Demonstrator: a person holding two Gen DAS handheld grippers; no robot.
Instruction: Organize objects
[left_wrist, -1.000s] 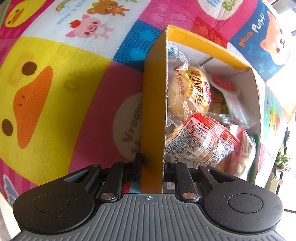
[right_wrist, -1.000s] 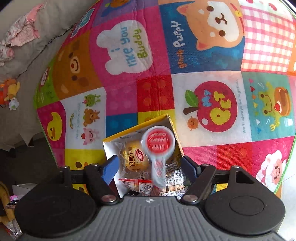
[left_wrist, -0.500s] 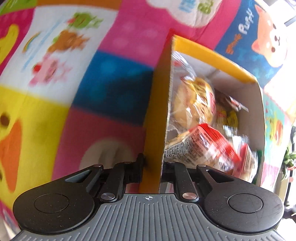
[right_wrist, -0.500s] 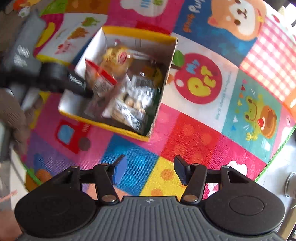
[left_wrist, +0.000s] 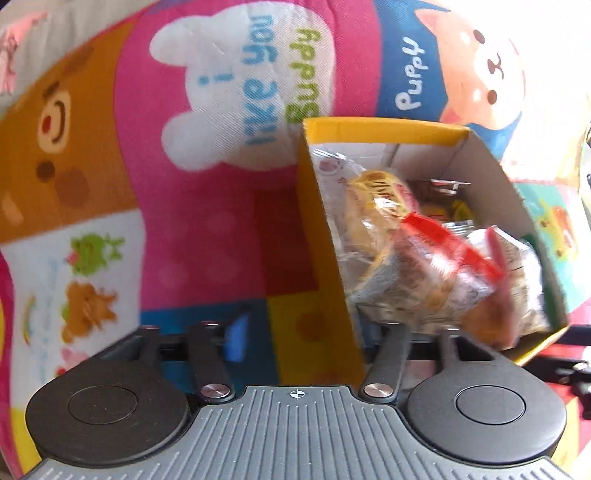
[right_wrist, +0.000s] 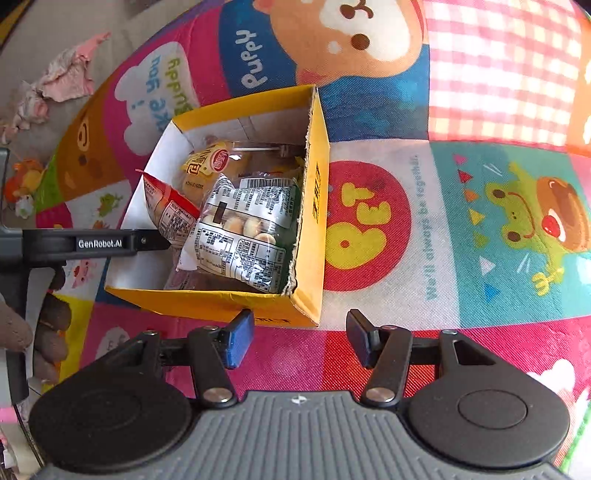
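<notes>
A yellow cardboard box (right_wrist: 316, 192) full of wrapped snack packets (right_wrist: 243, 229) sits on a colourful play mat. In the left wrist view the box's left wall (left_wrist: 325, 258) stands between my left gripper's (left_wrist: 310, 332) spread fingers, one outside and one inside, and they do not press on it. The snack packets (left_wrist: 424, 258) there are blurred. My right gripper (right_wrist: 299, 341) is open and empty, just in front of the box's near corner. My left gripper also shows in the right wrist view (right_wrist: 147, 242), reaching over the box's left wall.
The play mat (right_wrist: 480, 221) stretches around the box on all sides. Beyond its far left edge is grey floor with pink cloth (right_wrist: 62, 81) and small toys (right_wrist: 22, 184). A gloved hand (right_wrist: 44, 328) holds the left gripper.
My left gripper has opened and let go of the box wall; the box has been swung round and set down on the mat. My right gripper has drawn back to the box's near corner.
</notes>
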